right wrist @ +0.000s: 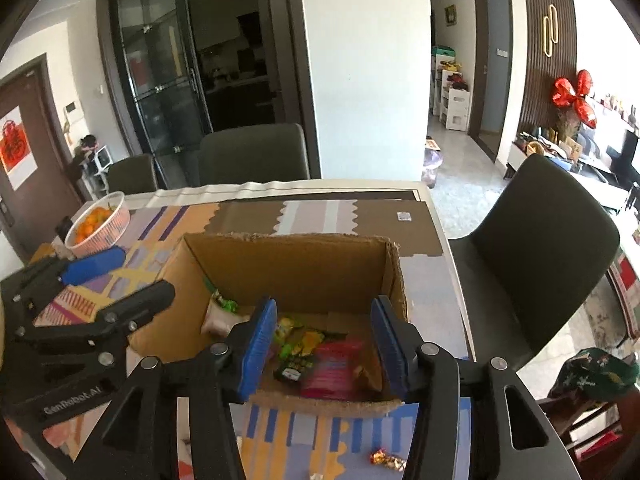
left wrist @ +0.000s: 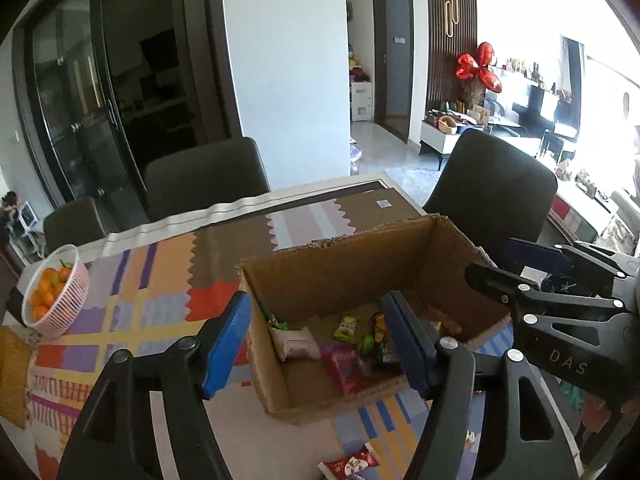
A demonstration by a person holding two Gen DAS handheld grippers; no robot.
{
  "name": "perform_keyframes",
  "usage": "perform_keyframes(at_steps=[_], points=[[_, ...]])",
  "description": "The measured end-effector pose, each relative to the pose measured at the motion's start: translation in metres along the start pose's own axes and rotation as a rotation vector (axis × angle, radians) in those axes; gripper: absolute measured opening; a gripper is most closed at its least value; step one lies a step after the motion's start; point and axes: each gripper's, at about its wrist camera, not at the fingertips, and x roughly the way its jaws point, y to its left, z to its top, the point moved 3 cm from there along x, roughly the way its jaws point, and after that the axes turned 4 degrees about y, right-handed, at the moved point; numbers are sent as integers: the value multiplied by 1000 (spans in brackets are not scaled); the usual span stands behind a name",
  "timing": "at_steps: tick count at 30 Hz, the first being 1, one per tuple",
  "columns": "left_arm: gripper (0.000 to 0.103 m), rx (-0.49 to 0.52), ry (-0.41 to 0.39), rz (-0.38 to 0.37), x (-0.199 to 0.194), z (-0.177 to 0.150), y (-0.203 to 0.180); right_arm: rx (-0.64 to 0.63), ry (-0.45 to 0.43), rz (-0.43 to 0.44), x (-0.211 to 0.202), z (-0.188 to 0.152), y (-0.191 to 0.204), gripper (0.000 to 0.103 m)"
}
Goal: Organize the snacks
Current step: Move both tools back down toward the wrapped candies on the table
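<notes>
An open cardboard box (left wrist: 340,256) stands on the patterned tablecloth; it also shows in the right wrist view (right wrist: 296,264). Inside lie several snack packets: a white one (left wrist: 296,345), a yellow-green one (left wrist: 346,327) and a pink one (left wrist: 344,364), the pink one (right wrist: 334,368) also seen from the right. My left gripper (left wrist: 320,344) is open and empty, above the box's near left corner. My right gripper (right wrist: 324,348) is open and empty over the box's near edge. A red-white snack (left wrist: 354,465) and a gold-wrapped candy (right wrist: 386,459) lie on the cloth in front of the box.
A white basket of oranges (left wrist: 54,292) sits at the table's left, also in the right wrist view (right wrist: 98,220). Dark chairs stand behind the table (left wrist: 206,176) and at its right (right wrist: 548,256). The right gripper's body (left wrist: 560,308) is beside the box's right wall.
</notes>
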Motion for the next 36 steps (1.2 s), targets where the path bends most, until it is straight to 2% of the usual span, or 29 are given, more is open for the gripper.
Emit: perform_keyframes(at_steps=[7, 13, 19, 27, 32, 36], points=[[74, -8, -46, 24, -29, -21, -2, 1, -47, -14, -31, -20, -3, 51], [74, -5, -34, 38, -38, -44, -12, 2, -81, -72, -49, -34, -7, 51], [74, 30, -11, -48, -33, -72, -43, -17, -60, -86, -52, -58, -19, 51], [71, 62, 72, -118, -7, -106, -91, -90, -8, -86, -43, -96, -42, 51], [64, 83, 148, -172, 16, -132, -120, -151, 40, -76, -31, -120, -56, 51], [60, 49, 192, -213, 31, -149, -132, -192, 68, -69, -19, -137, -65, 51]])
